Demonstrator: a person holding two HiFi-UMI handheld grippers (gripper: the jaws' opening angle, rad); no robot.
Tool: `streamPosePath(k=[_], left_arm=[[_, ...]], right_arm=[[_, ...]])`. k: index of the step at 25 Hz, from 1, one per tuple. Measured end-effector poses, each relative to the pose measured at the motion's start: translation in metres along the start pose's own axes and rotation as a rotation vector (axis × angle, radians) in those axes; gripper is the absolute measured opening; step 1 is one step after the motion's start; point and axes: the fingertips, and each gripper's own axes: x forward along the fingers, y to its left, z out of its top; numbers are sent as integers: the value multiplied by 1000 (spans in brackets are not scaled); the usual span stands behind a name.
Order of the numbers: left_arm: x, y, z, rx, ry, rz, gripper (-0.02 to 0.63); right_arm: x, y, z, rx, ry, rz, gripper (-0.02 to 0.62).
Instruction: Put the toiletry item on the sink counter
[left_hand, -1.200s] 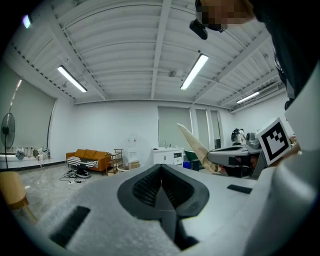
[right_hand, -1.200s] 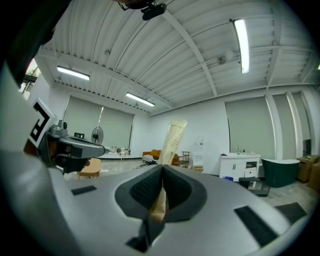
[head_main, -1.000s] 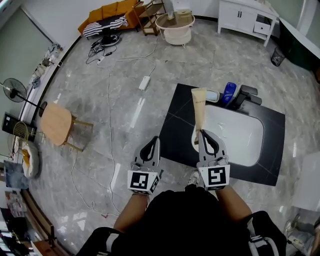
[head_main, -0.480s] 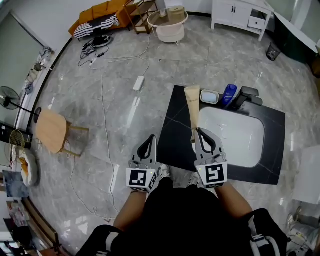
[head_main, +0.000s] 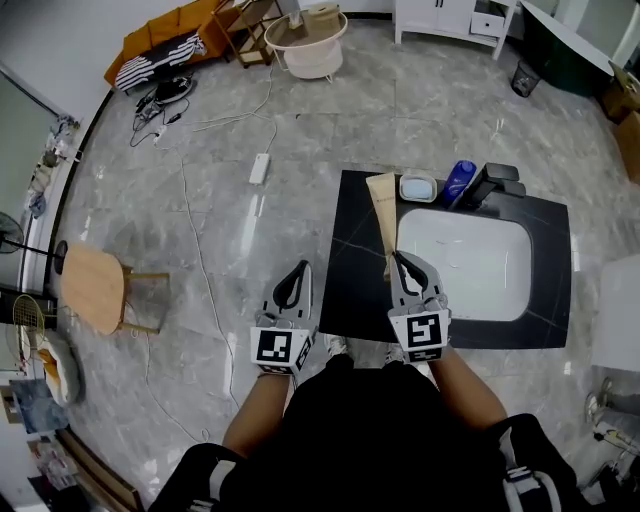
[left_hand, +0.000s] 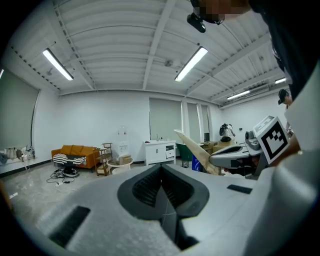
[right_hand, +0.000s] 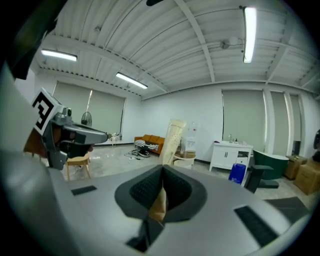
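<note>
A long cream toiletry tube (head_main: 383, 215) is clamped at its near end in my right gripper (head_main: 395, 258), which is shut on it. The tube reaches forward over the left strip of the black sink counter (head_main: 352, 270), beside the white basin (head_main: 470, 260). In the right gripper view the tube (right_hand: 170, 142) rises up and away from the closed jaws (right_hand: 161, 192). My left gripper (head_main: 297, 272) hangs over the floor left of the counter, shut with nothing in it (left_hand: 161, 182). From the left gripper view the tube (left_hand: 194, 151) shows slanting out of the right gripper.
At the counter's back edge stand a small white dish (head_main: 418, 187), a blue bottle (head_main: 459, 182) and a black tap (head_main: 493, 180). A wooden stool (head_main: 92, 290), a cable with a power strip (head_main: 259, 167) and a round basket (head_main: 306, 40) are on the marble floor.
The view has shifted so the counter sits lower and closer. The tube, still held in my right gripper, now lies over the counter's left strip. My left gripper stays shut beside it.
</note>
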Motion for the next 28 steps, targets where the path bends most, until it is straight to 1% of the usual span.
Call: streamPosePath(k=[4, 8, 13, 15, 19, 23, 25, 28], left_arm=[[9, 4, -10, 28, 17, -48, 11], [14, 8, -24, 24, 39, -96, 11], [15, 13, -43, 17, 84, -136, 11], [14, 14, -47, 14, 79, -153, 11], [11, 20, -54, 14, 95, -169, 11], [9, 26, -53, 4, 98, -176, 11], [5, 29, -56, -10, 102, -172, 11], [0, 31, -63, -21, 112, -170, 11]], right_arm=[[16, 2, -27, 5, 84, -31, 8], [32, 6, -60, 46, 158, -54, 6], [46, 12, -102, 53, 255, -83, 8], [49, 15, -118, 59, 295, -96, 8], [54, 20, -148, 66, 376, -108, 8], [54, 27, -169, 80, 432, -122, 8], [54, 30, -178, 82, 465, -129, 8], [53, 30, -185, 57, 507, -139, 8]])
